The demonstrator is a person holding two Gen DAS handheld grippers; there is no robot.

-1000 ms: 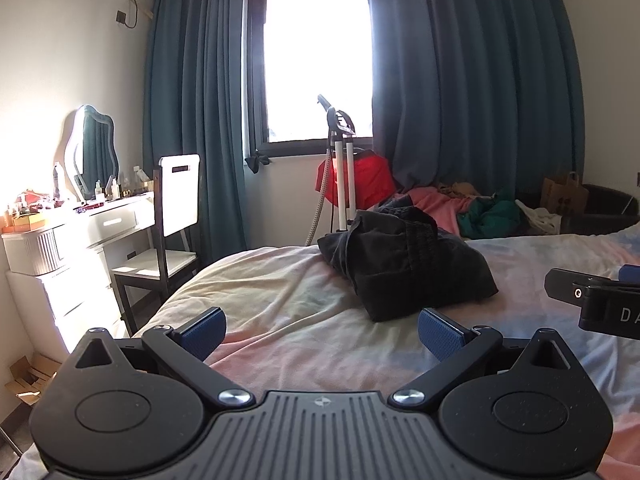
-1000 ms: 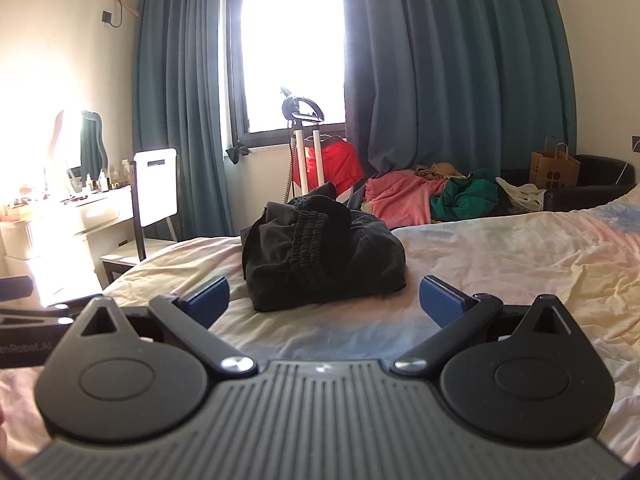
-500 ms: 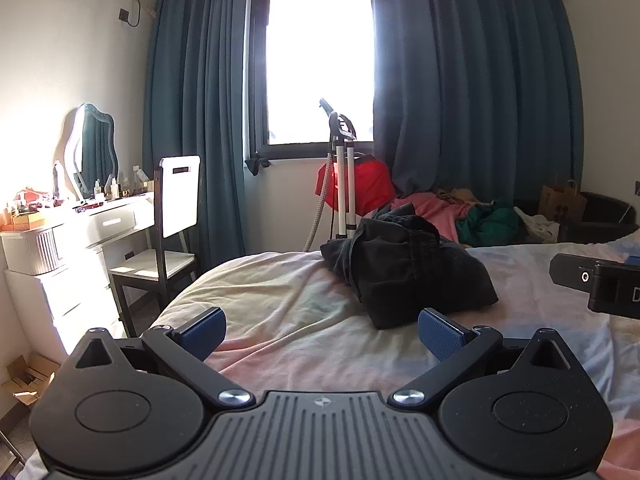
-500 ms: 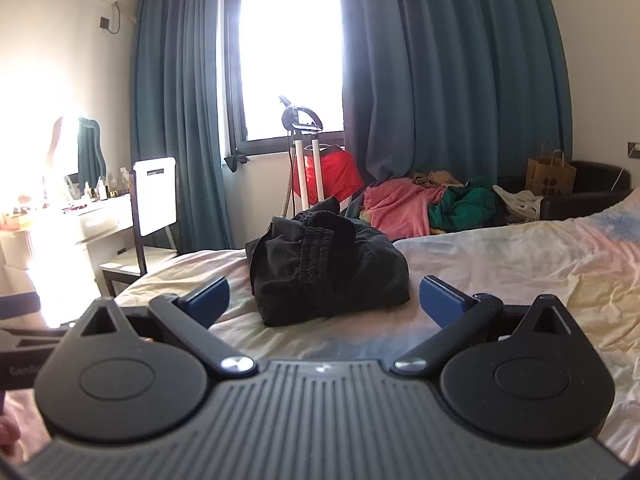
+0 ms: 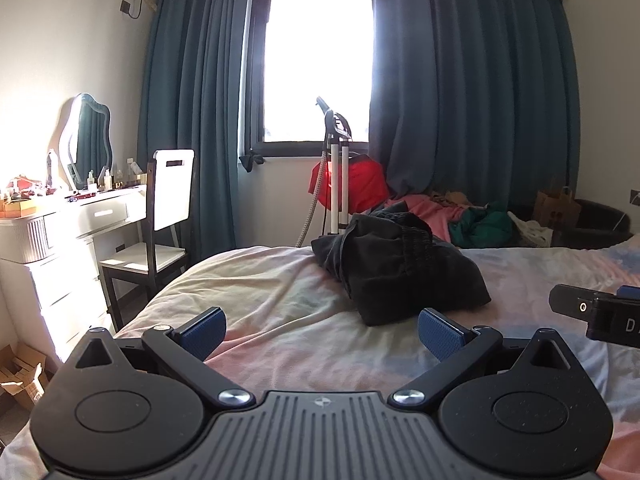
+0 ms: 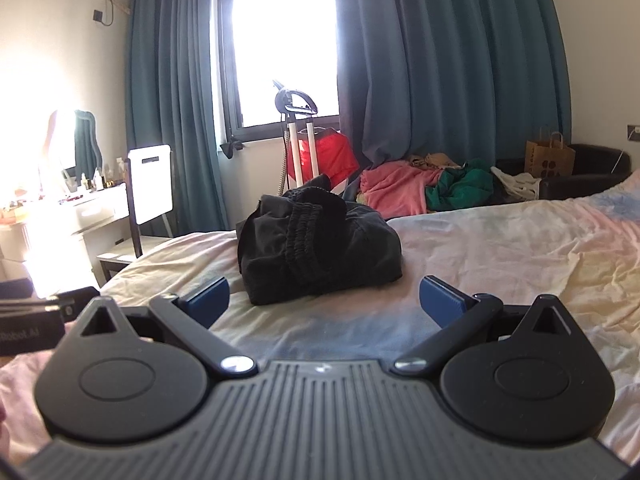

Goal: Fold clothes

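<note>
Black bundle waiting on the bed

The crumpled black garment with a ribbed elastic waistband (image 6: 316, 248) sits heaped on the pastel tie-dye bedsheet (image 6: 500, 248), ahead of both tongs, left (image 5: 322, 330) and right (image 6: 324, 298), each wide open and empty; pinching several bunched layers together could drag the whole heap.

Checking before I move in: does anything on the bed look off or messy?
The black garment sits bunched in a rumpled heap on the bed, its elastic waistband twisted across the top, not laid flat. Both grippers, left and right, are open and empty.
</note>
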